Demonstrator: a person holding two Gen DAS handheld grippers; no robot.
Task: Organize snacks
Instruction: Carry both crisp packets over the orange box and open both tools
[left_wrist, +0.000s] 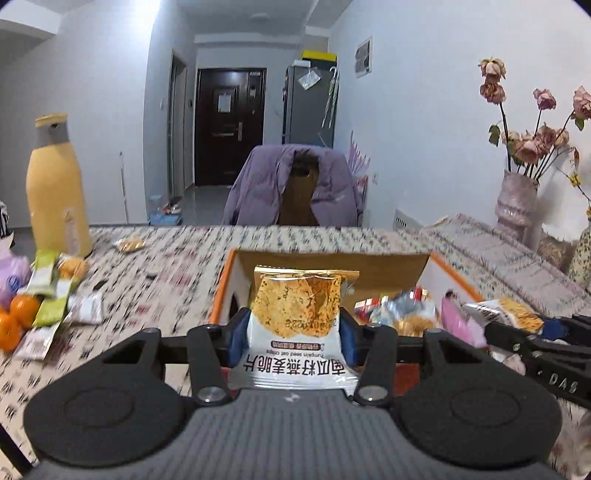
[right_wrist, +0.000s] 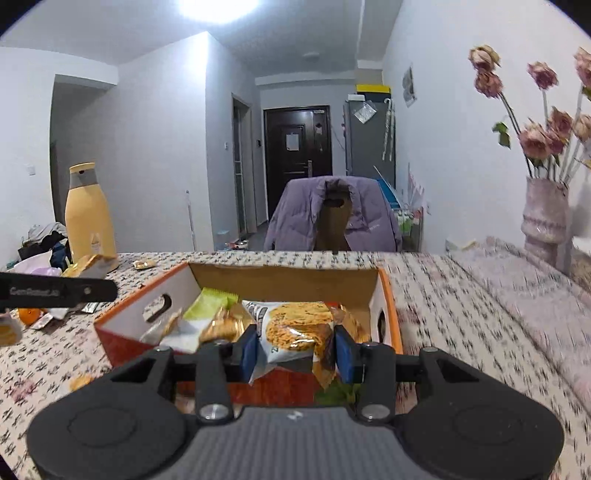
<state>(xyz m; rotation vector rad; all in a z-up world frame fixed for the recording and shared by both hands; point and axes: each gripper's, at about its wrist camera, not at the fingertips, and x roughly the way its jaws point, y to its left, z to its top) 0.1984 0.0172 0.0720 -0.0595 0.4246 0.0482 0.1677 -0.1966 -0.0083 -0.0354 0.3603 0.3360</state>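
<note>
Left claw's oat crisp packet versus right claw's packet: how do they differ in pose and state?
The left claw holds its packet upright and flat, with the printed label fully readable; the right claw holds its packet tilted and crumpled, with the label mostly hidden. The left packet is gripped around its middle, the right packet nearer its lower end. Both are the same crisp snack, clamped between blue pads near the orange box.

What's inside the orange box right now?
The orange box holds a green packet and several crisp packets. Its right half and floor are hidden behind the oat crisp packet in the right gripper.
</note>
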